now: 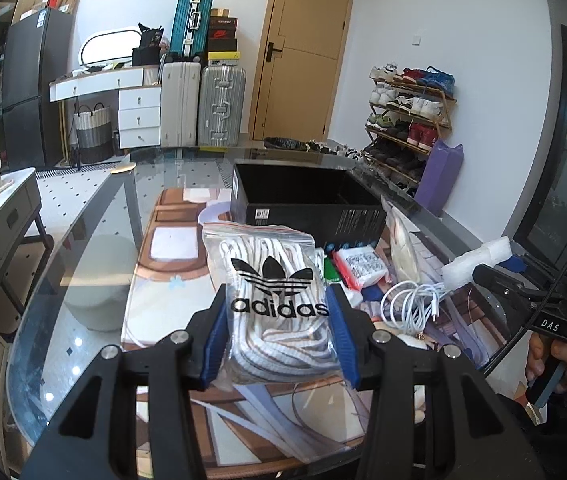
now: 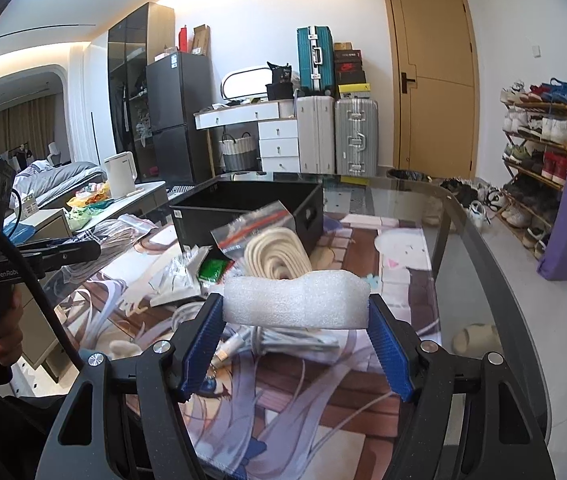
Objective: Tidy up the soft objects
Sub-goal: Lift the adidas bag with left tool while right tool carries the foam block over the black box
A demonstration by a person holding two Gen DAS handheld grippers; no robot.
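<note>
Left tongs (image 1: 279, 320) clamped on adidas bag (image 1: 271, 296) — right tongs (image 2: 295, 320) gripping foam block (image 2: 295, 300), black box (image 1: 307, 200) behind

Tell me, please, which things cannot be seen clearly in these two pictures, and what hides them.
- Black box floor: both views, hidden by its own walls.
- Label on the box: left wrist view, too small to read.
- White cable: right wrist view, partly hidden behind the foam piece held in the right claw.
- Lower part of the adidas bag: left wrist view, covered by the left claw pads.
</note>
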